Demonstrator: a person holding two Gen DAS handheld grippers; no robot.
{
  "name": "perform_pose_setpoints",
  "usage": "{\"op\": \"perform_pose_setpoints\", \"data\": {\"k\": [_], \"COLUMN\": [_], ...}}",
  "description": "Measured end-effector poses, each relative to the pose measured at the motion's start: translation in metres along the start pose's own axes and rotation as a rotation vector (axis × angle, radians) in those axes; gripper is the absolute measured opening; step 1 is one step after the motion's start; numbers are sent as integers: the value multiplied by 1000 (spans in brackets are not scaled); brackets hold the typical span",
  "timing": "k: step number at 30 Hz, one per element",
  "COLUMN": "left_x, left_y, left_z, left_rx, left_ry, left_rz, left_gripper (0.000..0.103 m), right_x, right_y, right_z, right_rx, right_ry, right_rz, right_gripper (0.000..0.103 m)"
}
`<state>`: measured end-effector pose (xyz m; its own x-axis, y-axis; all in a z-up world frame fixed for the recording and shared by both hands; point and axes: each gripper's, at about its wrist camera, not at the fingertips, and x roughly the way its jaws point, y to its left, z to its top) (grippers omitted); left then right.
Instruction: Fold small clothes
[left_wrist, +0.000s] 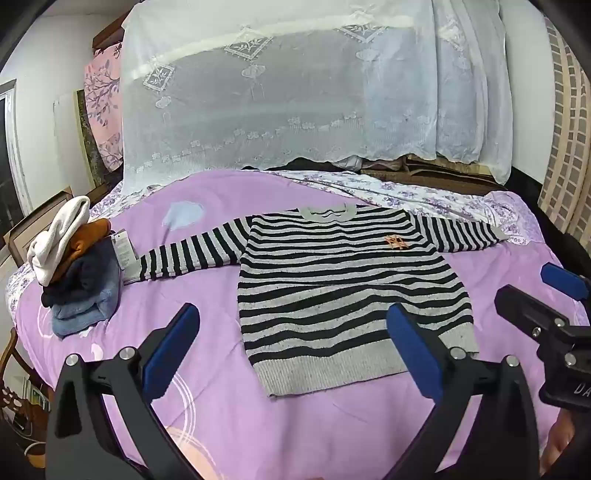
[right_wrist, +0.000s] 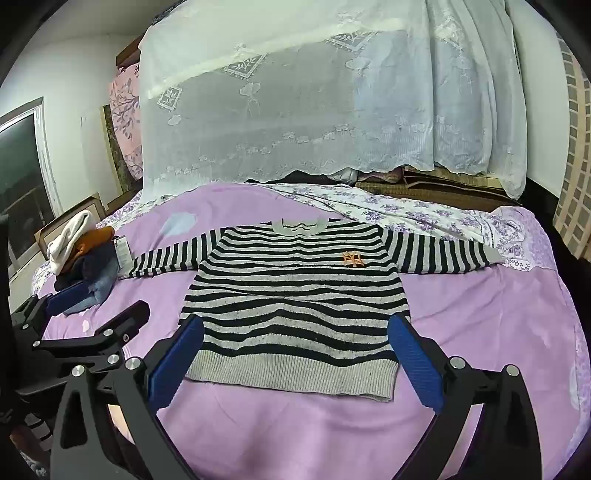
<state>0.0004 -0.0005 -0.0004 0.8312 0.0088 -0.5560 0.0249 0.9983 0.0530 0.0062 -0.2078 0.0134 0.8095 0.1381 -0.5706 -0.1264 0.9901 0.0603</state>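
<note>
Black-and-grey striped knitted sweater (right_wrist: 295, 295) with ribbed hem, smooth matt lilac cloth bedspread (right_wrist: 498, 325), sheer white embroidered lace curtain (left_wrist: 295, 103)

Setting: bedroom in a private home. Landmark is the bed, covered by a lilac quilt (left_wrist: 207, 417). At the far end of the quilt, a purple floral sheet (left_wrist: 399, 192) lies rumpled. Beyond that, a white embroidered lace cover (left_wrist: 280, 110) is draped over something tall and hangs down to the bed's far edge. Left of the bed, a pink tree-print cloth (left_wrist: 103, 107) hangs against a white wall, and a framed picture (right_wrist: 70, 218) leans near the quilt's left edge. On the quilt's left side sits a pile of folded clothes (left_wrist: 77, 273). A dark window (right_wrist: 22, 173) shows further left.
</note>
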Motion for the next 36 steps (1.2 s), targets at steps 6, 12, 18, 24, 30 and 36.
{"op": "perform_pose_setpoints", "data": {"k": [6,12,18,24,30,36], "left_x": [7,6,6,7,8,8], "left_y": [5,0,2,3,4,4], "left_z": [-9,-11,-5,-5,-5,-5], "left_rx": [-10,-2,-10,-13,-11,-10], "left_ry": [3,4,22,25,30,30], "left_rz": [-3,1,-1,-1,-2,0], "left_gripper": [99,99,99,99,99,99], "right_x": [1,1,-1,-2,-4,-3], "right_y": [-1,-1,-1,-1,-2,-2], "right_z": [0,0,3,2,3,2], "right_rx": [1,-1,2,5,9,11], "right_ry": [-3,-7,-8,-12,-14,-16], "right_rz": [4,7,9,13,21,23], "right_gripper": [100,100,100,100,100,100]}}
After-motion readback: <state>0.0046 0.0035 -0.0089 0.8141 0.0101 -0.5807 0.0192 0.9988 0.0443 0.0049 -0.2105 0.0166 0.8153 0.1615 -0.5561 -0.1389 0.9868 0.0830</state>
